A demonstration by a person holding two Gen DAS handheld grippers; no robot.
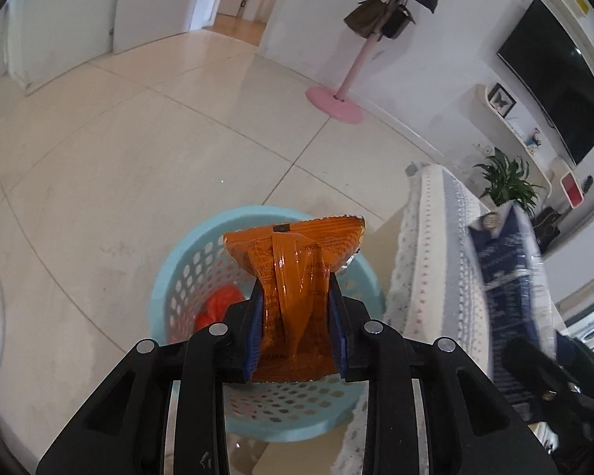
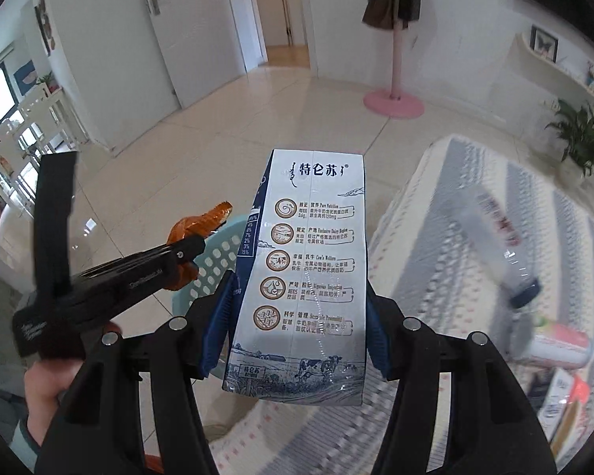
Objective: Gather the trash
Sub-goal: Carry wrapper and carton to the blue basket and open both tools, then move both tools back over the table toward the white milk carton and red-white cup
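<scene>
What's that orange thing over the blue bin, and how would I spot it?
Find the light blue perforated basket on the tiled floor beside the cloth-covered table. Directly above it, the left gripper pinches a crinkled orange snack wrapper. It is shiny and printed, unlike the duller red-orange scrap inside the basket.

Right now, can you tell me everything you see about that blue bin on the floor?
The bin is a round, light blue plastic basket with rows of small oval holes in its wall and a smooth rim. It stands upright on the pale tiled floor, beside a cloth-covered table. Something red lies inside at the bottom. The left gripper holds an orange wrapper above its opening, not touching it.
</scene>
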